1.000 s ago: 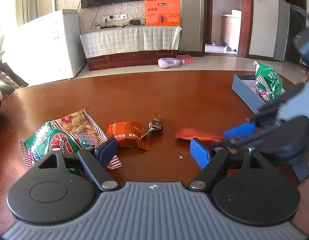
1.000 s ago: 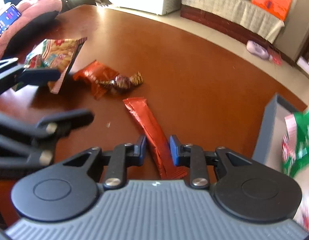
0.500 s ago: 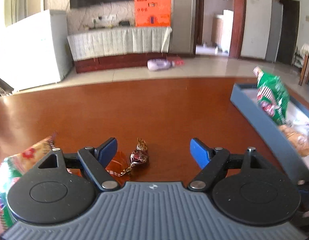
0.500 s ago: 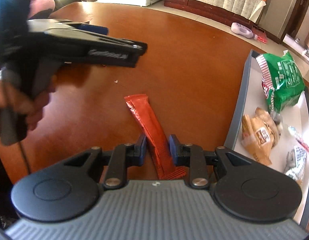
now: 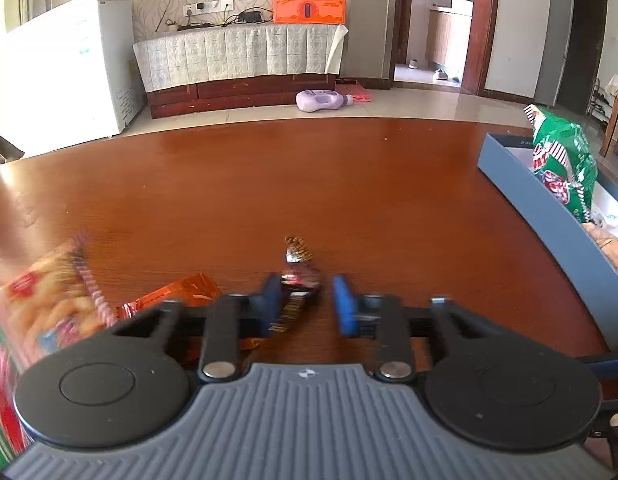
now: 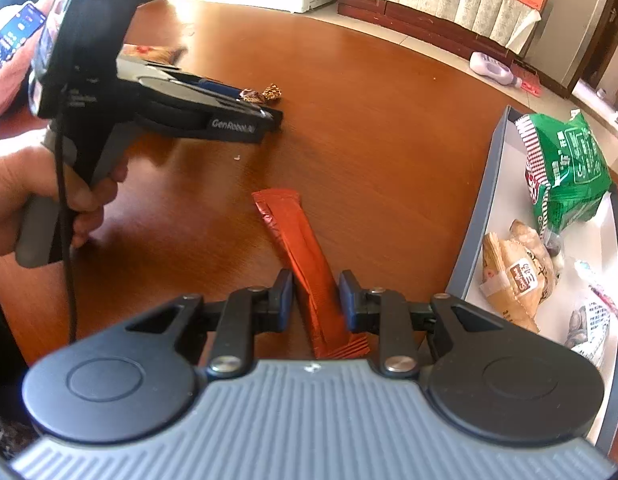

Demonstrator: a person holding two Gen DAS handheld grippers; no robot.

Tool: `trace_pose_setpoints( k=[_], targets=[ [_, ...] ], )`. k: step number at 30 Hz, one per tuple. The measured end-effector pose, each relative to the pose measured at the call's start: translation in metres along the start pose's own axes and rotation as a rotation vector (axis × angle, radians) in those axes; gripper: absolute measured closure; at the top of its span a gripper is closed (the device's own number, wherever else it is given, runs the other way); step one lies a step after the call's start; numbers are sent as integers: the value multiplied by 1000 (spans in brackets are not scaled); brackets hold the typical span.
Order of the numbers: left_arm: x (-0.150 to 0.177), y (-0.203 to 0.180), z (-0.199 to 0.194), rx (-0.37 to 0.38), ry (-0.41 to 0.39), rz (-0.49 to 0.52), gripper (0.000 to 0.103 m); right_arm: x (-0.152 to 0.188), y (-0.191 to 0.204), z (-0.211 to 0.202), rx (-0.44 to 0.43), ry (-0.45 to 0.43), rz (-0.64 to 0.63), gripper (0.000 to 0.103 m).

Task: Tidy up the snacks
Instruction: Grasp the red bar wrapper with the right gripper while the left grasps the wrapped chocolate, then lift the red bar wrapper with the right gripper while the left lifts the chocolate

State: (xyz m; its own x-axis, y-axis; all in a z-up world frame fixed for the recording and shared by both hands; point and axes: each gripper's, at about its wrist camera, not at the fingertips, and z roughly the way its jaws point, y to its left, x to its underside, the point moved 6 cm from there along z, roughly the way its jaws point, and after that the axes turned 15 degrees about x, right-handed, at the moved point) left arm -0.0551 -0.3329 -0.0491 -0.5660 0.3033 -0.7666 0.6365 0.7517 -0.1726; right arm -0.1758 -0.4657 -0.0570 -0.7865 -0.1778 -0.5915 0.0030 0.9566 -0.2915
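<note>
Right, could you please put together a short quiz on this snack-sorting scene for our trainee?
1. True or false: the green snack bag lies inside the blue box.
2. What is between the jaws of the right gripper? A) the red stick packet B) a phone C) a bottle
3. In a few words: which snack sits between the jaws of the left gripper?

Key: 1. True. 2. A. 3. The twist-wrapped candy.
</note>
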Motion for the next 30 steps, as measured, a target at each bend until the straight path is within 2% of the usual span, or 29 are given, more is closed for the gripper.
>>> trace_pose_setpoints(
  k=[8, 17, 26, 30],
  targets=[
    [1, -16, -12, -11, -31, 37, 77, 5, 7, -6, 28, -14, -13, 76],
    [-6, -37, -32, -56, -50, 93, 77, 10, 2, -17, -13, -18, 36, 77],
    [-13, -55, -52, -81, -73, 101, 77, 16, -3, -32, -62, -48, 83, 82],
    [-17, -62, -64, -88, -67, 112, 77, 19, -5, -27, -62, -27, 84, 82]
  ],
)
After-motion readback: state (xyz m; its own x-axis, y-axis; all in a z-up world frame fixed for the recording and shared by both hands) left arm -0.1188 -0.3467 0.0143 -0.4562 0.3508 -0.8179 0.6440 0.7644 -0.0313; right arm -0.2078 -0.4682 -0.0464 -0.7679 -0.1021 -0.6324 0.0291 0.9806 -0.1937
